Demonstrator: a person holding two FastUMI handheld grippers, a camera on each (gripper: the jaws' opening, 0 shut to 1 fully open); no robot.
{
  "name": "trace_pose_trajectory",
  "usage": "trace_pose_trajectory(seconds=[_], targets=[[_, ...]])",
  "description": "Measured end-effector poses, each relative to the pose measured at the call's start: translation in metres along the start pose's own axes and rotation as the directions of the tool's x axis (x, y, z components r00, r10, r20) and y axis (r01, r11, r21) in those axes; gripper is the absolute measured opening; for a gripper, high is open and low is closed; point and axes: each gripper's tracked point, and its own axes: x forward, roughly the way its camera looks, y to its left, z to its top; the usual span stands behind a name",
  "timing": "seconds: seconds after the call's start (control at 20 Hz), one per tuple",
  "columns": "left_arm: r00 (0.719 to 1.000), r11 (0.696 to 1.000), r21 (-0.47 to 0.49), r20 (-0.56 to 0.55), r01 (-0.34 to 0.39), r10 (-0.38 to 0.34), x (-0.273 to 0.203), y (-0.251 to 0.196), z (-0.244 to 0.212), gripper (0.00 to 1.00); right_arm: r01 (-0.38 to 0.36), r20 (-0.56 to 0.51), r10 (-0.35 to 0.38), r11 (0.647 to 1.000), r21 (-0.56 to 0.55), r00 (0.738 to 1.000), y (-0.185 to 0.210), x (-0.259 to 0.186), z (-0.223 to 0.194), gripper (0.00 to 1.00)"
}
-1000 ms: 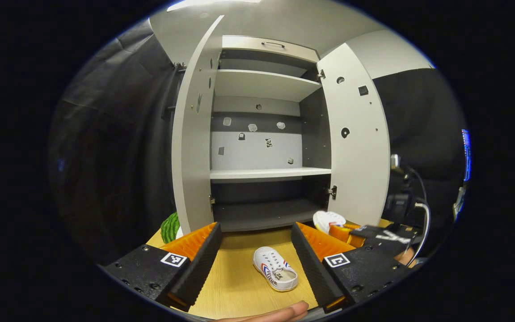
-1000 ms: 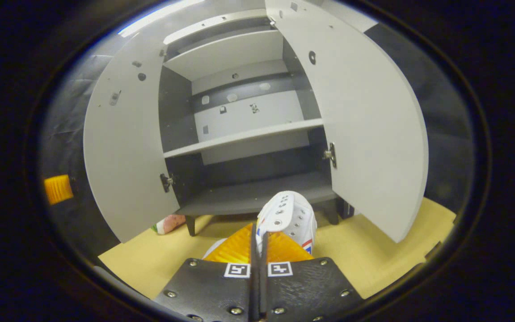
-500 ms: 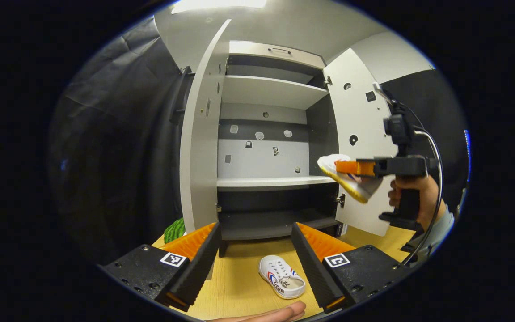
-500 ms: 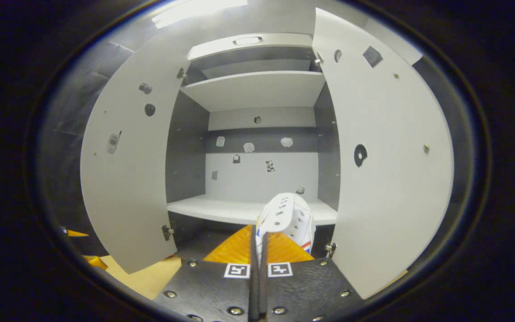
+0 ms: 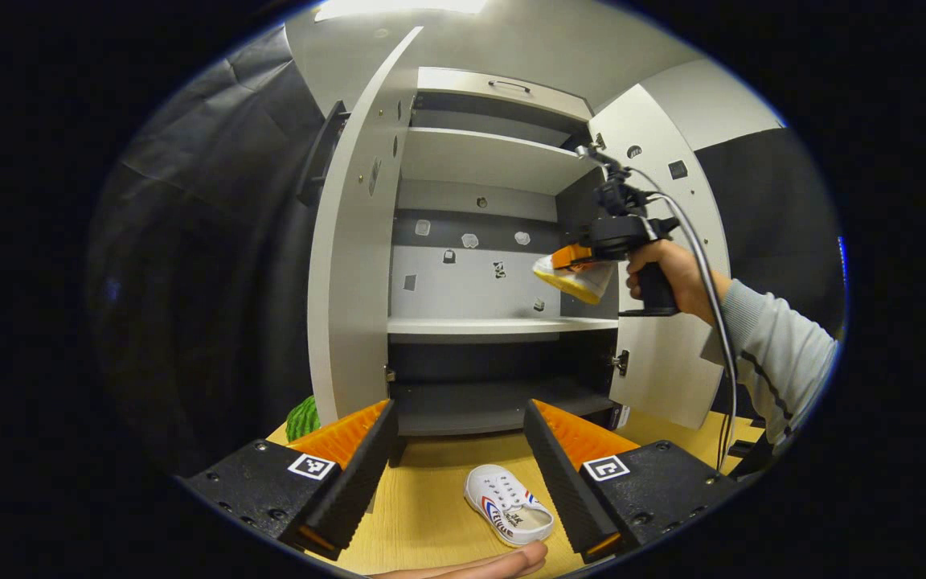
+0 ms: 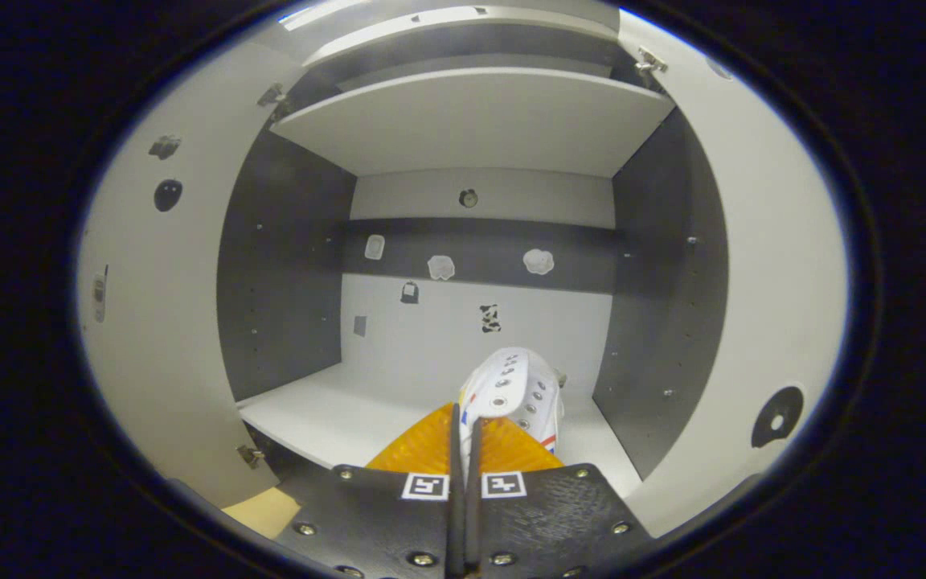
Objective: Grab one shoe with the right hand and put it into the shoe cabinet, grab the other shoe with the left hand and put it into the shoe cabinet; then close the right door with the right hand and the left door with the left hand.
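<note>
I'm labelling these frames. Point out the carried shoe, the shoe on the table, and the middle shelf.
carried shoe (image 6: 515,386), right gripper view, laced upper.
shoe on the table (image 5: 507,515), left gripper view, its upper.
middle shelf (image 5: 479,326), left gripper view, front edge.

The shoe cabinet (image 6: 463,121) looks like smooth, matt laminated board with small metal hinges (image 5: 620,362). At six o'clock in the left gripper view, a white canvas shoe (image 5: 508,515) lies on a pale wood-grain table (image 5: 423,515).

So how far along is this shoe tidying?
Nothing is stowed yet. In hand: the right tool grips the first shoe, held in the air over the cabinet's white shelf. Left: set it down, then the left tool, open, must fetch the second shoe from the table and both doors need closing.
</note>
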Motion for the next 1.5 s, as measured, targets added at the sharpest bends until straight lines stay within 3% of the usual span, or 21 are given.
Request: trace_pose_trajectory(seconds=[0.4,0.5,0.55,0.65,0.7,1.1,1.35,1.5], targets=[[0.999,1.0,0.005,-0.028,-0.016,0.016,0.011,0.009,-0.015,0.96,0.107,-0.132,-0.126,0.984,-0.14,0.983,-0.031,0.088,-0.044,0.01],[0.999,1.0,0.009,-0.038,-0.024,0.025,0.013,0.01,-0.017,0.96,0.146,-0.144,-0.167,0.979,-0.146,0.975,-0.042,0.091,-0.054,0.1],[0.999,1.0,0.017,-0.046,-0.026,0.027,0.013,0.011,-0.019,0.96,0.159,-0.115,-0.174,0.979,-0.126,0.978,-0.043,0.088,-0.049,0.26],[0.998,0.999,0.023,-0.055,-0.026,0.027,0.014,0.011,-0.02,0.96,0.176,-0.055,-0.18,0.981,-0.08,0.982,-0.042,0.064,-0.03,0.84],[0.998,1.0,0.019,-0.059,-0.023,0.024,0.014,0.01,-0.021,0.96,0.182,-0.034,-0.184,0.981,-0.062,0.982,-0.042,0.053,-0.026,0.99],[0.99,0.999,-0.007,-0.137,-0.034,0.033,0.017,-0.001,-0.039,0.97,0.132,0.099,-0.135,0.991,0.031,0.986,-0.008,-0.117,-0.015,0.99],[0.969,0.999,-0.027,-0.247,-0.033,0.025,0.014,-0.017,-0.075,0.97,0.174,0.163,-0.173,0.985,0.013,0.971,0.011,-0.243,-0.051,0.98],[0.956,0.999,-0.046,-0.292,-0.011,-0.003,0.013,-0.029,-0.098,0.98,0.161,0.183,-0.161,0.987,0.013,0.97,0.021,-0.299,-0.083,0.98]])
